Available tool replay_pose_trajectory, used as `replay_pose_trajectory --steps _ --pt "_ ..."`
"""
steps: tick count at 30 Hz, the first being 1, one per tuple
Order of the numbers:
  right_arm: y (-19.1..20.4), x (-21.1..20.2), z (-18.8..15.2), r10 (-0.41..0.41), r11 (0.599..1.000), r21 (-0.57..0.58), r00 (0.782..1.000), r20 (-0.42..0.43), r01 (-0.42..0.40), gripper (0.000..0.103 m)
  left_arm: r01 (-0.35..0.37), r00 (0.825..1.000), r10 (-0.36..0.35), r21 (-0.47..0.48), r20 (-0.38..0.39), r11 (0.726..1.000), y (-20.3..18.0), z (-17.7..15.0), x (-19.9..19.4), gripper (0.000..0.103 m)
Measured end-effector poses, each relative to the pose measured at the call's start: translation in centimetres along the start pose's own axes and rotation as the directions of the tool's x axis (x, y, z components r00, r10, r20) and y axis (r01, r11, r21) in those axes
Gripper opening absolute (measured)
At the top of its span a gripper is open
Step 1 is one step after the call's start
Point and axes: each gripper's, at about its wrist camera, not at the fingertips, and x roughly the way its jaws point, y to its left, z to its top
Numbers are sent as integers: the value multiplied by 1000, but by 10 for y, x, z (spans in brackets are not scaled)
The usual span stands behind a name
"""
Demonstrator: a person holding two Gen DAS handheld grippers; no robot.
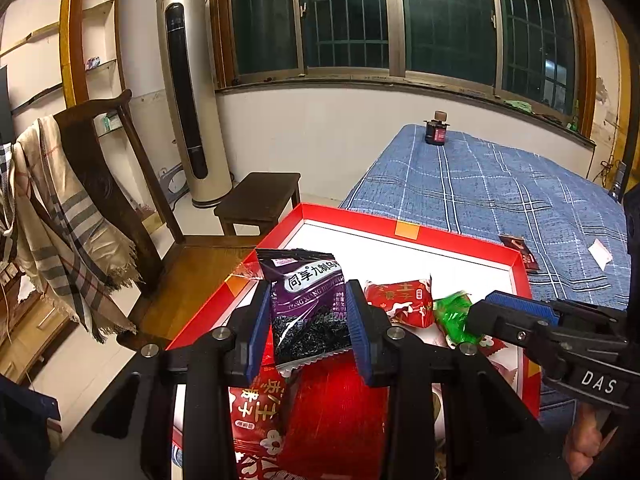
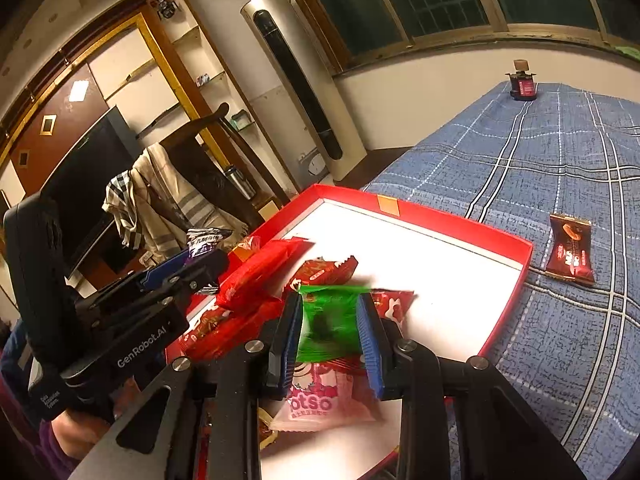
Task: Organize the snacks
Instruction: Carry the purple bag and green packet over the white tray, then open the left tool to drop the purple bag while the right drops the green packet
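2 packets are in your grippers at once. Your left gripper [image 1: 310,322] is clamped on a purple-and-black snack packet [image 1: 306,304], its blue pads pressed against both long sides, and holds it upright above the near left part of the red tray [image 1: 516,258]. Your right gripper [image 2: 332,336] has a green packet [image 2: 328,320] between its blue pads; the packet is blurred, yet both pads sit against its edges, so it reads as gripped over the tray's near end.

Beneath them, inside the tray, lie several red packets [image 2: 256,276] bunched toward the near left corner, plus 1 pink packet [image 2: 316,404] directly under the green one. The far half of the tray's white floor is bare.

The tray rests on a blue checked cloth [image 2: 540,160]. Just past its far right corner, 1 dark brown packet [image 2: 570,254] lies on the cloth, outside the tray, near the rim. Farther back on the cloth stands a small dark bottle [image 2: 523,86], well apart from everything else.
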Motion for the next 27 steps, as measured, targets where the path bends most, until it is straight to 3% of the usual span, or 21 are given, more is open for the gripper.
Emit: replay_pose_trajectory --steps 10,11,13,15,18,23,25,27 --pt "-6 -1 0 -16 1000 22 1000 -5 16 31 -22 1000 22 14 -11 1000 -4 0 5 38" --pt "-7 0 0 -16 1000 27 1000 -12 16 31 -22 1000 22 14 -13 1000 -4 0 5 41" --pt "-8 0 0 -18 999 34 1000 -20 19 35 -31 999 31 14 -11 999 -5 0 4 67" --pt "-10 -1 0 -22 999 40 1000 -21 23 36 -49 999 49 9 6 999 -3 1 0 76" --pt "-14 -5 1 -23 998 61 1000 -5 23 44 -49 999 49 13 7 999 -2 1 -3 77" --pt "-24 -16 3 -28 994 110 1000 13 27 45 -29 999 29 39 -15 999 -11 -2 -3 77" --pt "-29 -25 4 -38 991 131 999 24 34 53 -19 1000 20 55 -7 998 -17 -3 -7 77" --pt "-32 -35 5 -59 988 148 998 38 53 53 -10 1000 10 66 1 998 -23 -2 -10 77"
